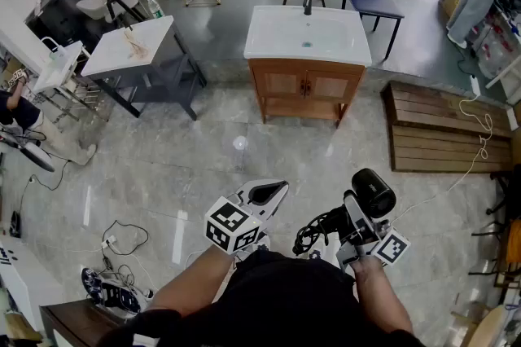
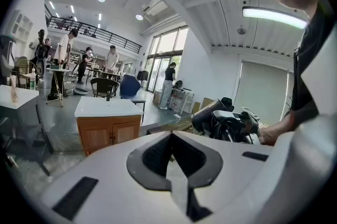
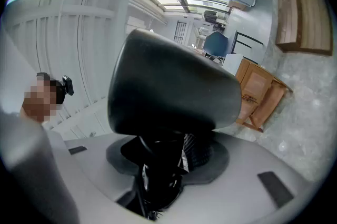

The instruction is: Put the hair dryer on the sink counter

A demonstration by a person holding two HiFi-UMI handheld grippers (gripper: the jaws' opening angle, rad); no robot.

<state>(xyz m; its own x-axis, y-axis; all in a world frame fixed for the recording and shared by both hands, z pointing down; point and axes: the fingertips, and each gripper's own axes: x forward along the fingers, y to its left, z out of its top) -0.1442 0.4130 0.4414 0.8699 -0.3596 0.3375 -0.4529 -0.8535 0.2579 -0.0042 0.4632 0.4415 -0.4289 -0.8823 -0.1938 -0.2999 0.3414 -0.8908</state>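
While the hair dryer (image 1: pixel 372 192) sits clamped by its handle in the right hand-held gripper (image 1: pixel 355 223), low and close to the person, the carry step is in hand. Next it must travel forward to the sink worktop (image 1: pixel 273 40), well apart ahead. That gripper tilts slightly upward; the left hand-held gripper (image 1: pixel 262 195), jaws together and empty, points slightly down.

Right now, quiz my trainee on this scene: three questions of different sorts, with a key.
1. True or false: the hair dryer is not yet on the sink counter.
2. Fill in: the left tool holds ____.
3. Which tool grips the hair dryer? A the left tool; B the right tool; C neither.
Key: 1 true; 2 nothing; 3 B.
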